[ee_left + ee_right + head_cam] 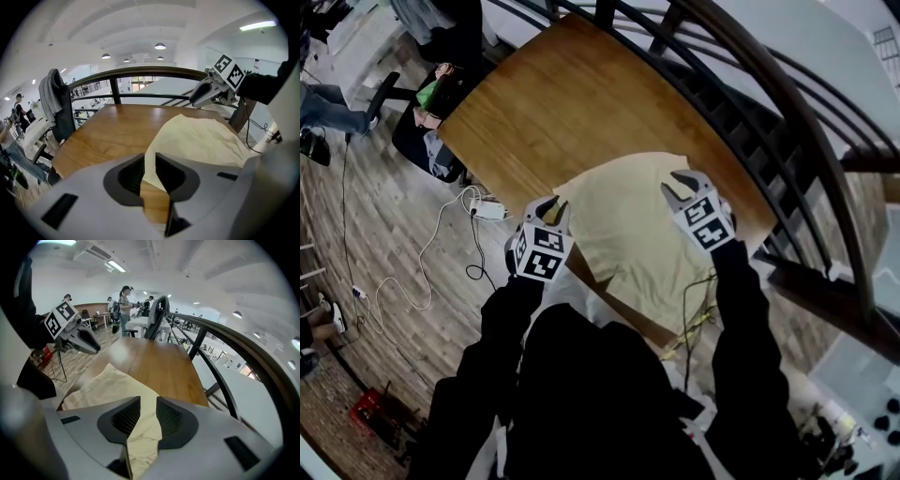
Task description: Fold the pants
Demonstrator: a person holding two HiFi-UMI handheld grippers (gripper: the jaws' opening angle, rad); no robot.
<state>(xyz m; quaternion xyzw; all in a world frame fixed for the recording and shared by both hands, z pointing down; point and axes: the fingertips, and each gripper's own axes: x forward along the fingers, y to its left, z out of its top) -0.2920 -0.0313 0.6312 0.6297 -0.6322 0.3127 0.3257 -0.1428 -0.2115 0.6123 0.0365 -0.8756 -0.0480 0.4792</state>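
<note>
I see the left gripper point(551, 211) and right gripper point(673, 184) with jaws apart, holding nothing. The pants point(633, 230) lie just below, spread between them.

Wooden table point(544, 103) stands against a dark curved railing point(787, 122), on a wood-plank floor point(384, 225). Black chair point(65, 124) draped with a grey garment point(51, 91). White ceiling, round lights point(160, 46) lit.

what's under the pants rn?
The wooden table: the pants lie on its near end. The tabletop they cover is hidden, so anything beneath the cloth cannot be seen.
</note>
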